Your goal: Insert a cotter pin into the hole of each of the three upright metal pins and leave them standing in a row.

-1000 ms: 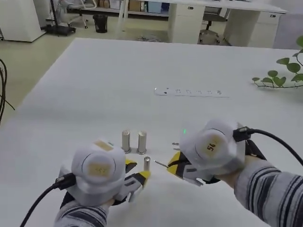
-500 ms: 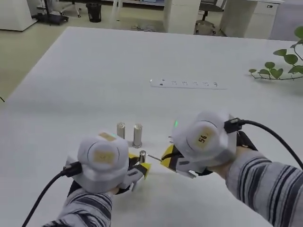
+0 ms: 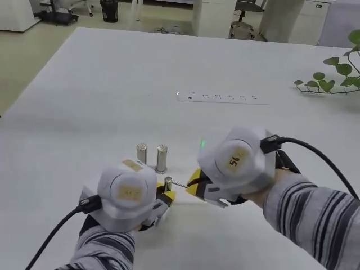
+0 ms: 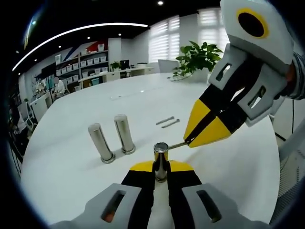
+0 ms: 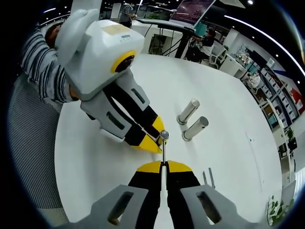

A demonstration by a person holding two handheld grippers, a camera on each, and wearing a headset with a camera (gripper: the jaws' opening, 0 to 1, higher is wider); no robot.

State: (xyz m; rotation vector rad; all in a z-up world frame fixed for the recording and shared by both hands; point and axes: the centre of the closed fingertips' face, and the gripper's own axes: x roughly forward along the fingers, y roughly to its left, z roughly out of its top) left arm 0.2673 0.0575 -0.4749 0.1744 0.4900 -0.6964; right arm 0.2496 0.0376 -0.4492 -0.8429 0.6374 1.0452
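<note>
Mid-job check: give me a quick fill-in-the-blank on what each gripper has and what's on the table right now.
The left gripper is shut on an upright metal pin, while ___ free metal pins stand behind it. The right gripper holds a ___ whose tip is at the held pin's top. Farther off on the table lies a long white ___ with sockets.
Missing words: two; cotter pin; power strip.

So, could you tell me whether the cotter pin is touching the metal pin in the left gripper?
Touching: the left gripper view shows the cotter pin meeting the metal pin near its top.
</note>
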